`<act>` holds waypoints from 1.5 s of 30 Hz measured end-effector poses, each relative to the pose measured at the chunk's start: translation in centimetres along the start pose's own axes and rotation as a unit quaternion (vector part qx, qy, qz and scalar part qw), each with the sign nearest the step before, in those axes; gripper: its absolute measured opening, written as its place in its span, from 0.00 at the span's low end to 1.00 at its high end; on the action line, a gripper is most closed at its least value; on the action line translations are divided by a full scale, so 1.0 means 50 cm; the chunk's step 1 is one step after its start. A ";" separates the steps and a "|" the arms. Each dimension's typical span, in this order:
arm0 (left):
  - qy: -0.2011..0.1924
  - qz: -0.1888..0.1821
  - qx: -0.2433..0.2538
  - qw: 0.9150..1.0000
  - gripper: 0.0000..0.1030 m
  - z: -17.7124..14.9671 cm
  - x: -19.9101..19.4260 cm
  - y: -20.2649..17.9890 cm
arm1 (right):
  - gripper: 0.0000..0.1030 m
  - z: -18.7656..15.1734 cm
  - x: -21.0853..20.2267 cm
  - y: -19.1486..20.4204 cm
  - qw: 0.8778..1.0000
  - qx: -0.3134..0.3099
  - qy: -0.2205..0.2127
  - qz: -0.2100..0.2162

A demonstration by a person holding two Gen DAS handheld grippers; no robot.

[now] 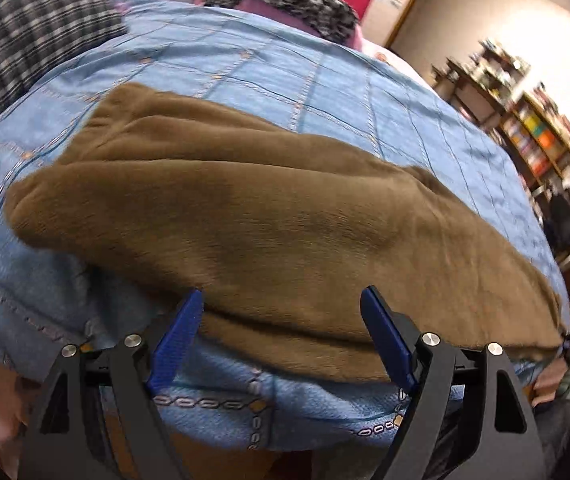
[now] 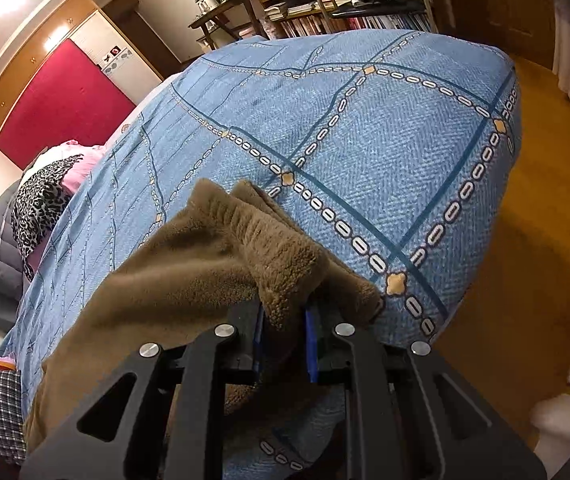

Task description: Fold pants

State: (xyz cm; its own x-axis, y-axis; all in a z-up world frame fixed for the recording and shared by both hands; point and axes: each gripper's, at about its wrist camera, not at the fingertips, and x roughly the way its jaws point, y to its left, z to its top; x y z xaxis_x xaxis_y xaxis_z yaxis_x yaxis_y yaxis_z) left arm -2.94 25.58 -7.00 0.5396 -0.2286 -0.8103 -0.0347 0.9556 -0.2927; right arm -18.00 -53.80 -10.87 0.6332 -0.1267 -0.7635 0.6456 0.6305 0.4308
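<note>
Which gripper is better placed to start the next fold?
Right, probably: the right gripper is shut on the brown fleece pants. The left gripper hangs open above them, gripping nothing.

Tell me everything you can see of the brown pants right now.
The brown pants look like soft, fuzzy fleece, lying flattened lengthwise across the blue patterned bedspread, which they rest on. One end is bunched and lifted, pinched between the shut blue pads of the right claw. The left claw stands wide open over the near edge, not gripping. No other details show.
</note>
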 end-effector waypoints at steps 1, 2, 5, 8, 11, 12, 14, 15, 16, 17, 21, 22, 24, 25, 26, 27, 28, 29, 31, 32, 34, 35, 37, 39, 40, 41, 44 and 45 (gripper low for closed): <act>-0.002 -0.003 -0.015 1.000 0.78 -0.001 -0.004 0.012 | 0.16 0.001 0.002 0.002 1.000 0.000 0.000 -0.001; -0.003 -0.005 -0.024 1.000 0.78 0.002 -0.003 0.018 | 0.16 0.002 0.003 0.002 1.000 0.001 -0.001 -0.002; 0.003 -0.014 -0.074 0.997 0.78 0.005 0.001 0.055 | 0.16 -0.003 0.006 0.002 1.000 0.002 -0.002 -0.005; 0.000 -0.035 -0.126 0.991 0.78 0.012 0.000 0.088 | 0.16 -0.004 0.008 0.002 1.000 -0.001 -0.003 -0.008; -0.011 -0.053 -0.167 0.984 0.79 0.019 -0.009 0.113 | 0.16 -0.003 0.008 0.004 1.000 -0.004 -0.003 -0.012; -0.016 -0.052 -0.175 0.983 0.79 0.021 -0.015 0.118 | 0.16 -0.002 0.008 0.004 1.000 -0.004 -0.003 -0.012; -0.026 -0.045 -0.181 0.982 0.79 0.027 -0.026 0.124 | 0.16 -0.002 0.010 0.007 1.000 -0.001 -0.004 -0.012; -0.038 -0.042 -0.186 0.981 0.79 0.031 -0.036 0.130 | 0.16 -0.002 0.011 0.007 1.000 -0.001 -0.004 -0.013; -0.049 -0.038 -0.193 0.979 0.79 0.033 -0.044 0.135 | 0.16 -0.001 0.012 0.007 1.000 -0.001 -0.004 -0.014; -0.058 -0.036 -0.201 0.977 0.79 0.038 -0.049 0.142 | 0.16 -0.002 0.013 0.007 1.000 -0.002 -0.004 -0.016; -0.071 -0.053 -0.237 0.968 0.51 0.060 -0.047 0.158 | 0.16 -0.003 0.016 0.007 1.000 -0.002 -0.004 -0.017; -0.067 -0.051 -0.238 0.968 0.33 0.064 -0.044 0.156 | 0.16 -0.003 0.016 0.007 1.000 -0.002 -0.004 -0.017; -0.061 -0.044 -0.234 0.969 0.17 0.068 -0.047 0.155 | 0.16 -0.003 0.017 0.007 1.000 -0.001 -0.006 -0.018; -0.062 -0.040 -0.232 0.970 0.13 0.069 -0.051 0.156 | 0.16 -0.003 0.016 0.008 1.000 -0.001 -0.007 -0.019; -0.064 -0.038 -0.229 0.971 0.10 0.068 -0.056 0.155 | 0.16 -0.002 0.015 0.010 1.000 -0.002 -0.008 -0.021; -0.066 -0.033 -0.225 0.972 0.09 0.068 -0.067 0.156 | 0.16 -0.001 0.013 0.012 1.000 -0.002 -0.009 -0.023; -0.068 -0.029 -0.222 0.972 0.07 0.068 -0.075 0.155 | 0.16 0.000 0.011 0.013 1.000 -0.003 -0.010 -0.025; -0.070 -0.024 -0.220 0.973 0.06 0.068 -0.085 0.156 | 0.16 0.002 0.007 0.015 1.000 -0.005 -0.013 -0.027; -0.074 -0.016 -0.216 0.973 0.06 0.069 -0.106 0.157 | 0.16 0.009 -0.005 0.018 0.999 -0.010 -0.023 -0.032; -0.073 -0.016 -0.216 0.973 0.06 0.069 -0.116 0.160 | 0.16 0.011 -0.012 0.020 0.999 -0.012 -0.027 -0.031; -0.071 -0.011 -0.209 0.975 0.06 0.070 -0.131 0.160 | 0.16 0.019 -0.023 0.022 0.999 -0.013 -0.031 -0.029; -0.068 -0.006 -0.202 0.977 0.06 0.070 -0.133 0.157 | 0.16 0.022 -0.028 0.022 0.999 -0.014 -0.031 -0.027; -0.053 0.018 -0.184 0.981 0.06 0.069 -0.122 0.147 | 0.16 0.024 -0.026 0.024 0.999 -0.022 -0.027 -0.036; -0.034 0.039 -0.176 0.983 0.06 0.060 -0.100 0.146 | 0.16 0.017 -0.013 0.018 0.998 -0.025 -0.015 -0.048; -0.025 0.048 -0.176 0.983 0.06 0.054 -0.088 0.149 | 0.16 0.013 -0.006 0.013 0.998 -0.021 -0.010 -0.051; -0.018 0.054 -0.178 0.982 0.07 0.049 -0.077 0.154 | 0.16 0.008 0.002 0.006 0.998 -0.015 -0.004 -0.053; 0.002 0.072 -0.183 0.980 0.14 0.032 -0.055 0.170 | 0.16 0.003 0.008 0.003 0.998 -0.019 -0.005 -0.054; 0.004 0.090 -0.180 0.980 0.19 0.030 -0.054 0.171 | 0.16 0.004 0.009 0.006 0.998 -0.025 -0.004 -0.057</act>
State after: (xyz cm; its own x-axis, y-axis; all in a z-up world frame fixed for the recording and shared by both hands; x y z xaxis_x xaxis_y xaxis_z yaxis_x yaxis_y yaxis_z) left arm -3.44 34.66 -6.56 0.4911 -0.0648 -0.8687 -0.4239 0.8535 -0.3032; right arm -17.43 -53.80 -10.99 0.5605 -0.2067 -0.8019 0.6917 0.6493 0.3161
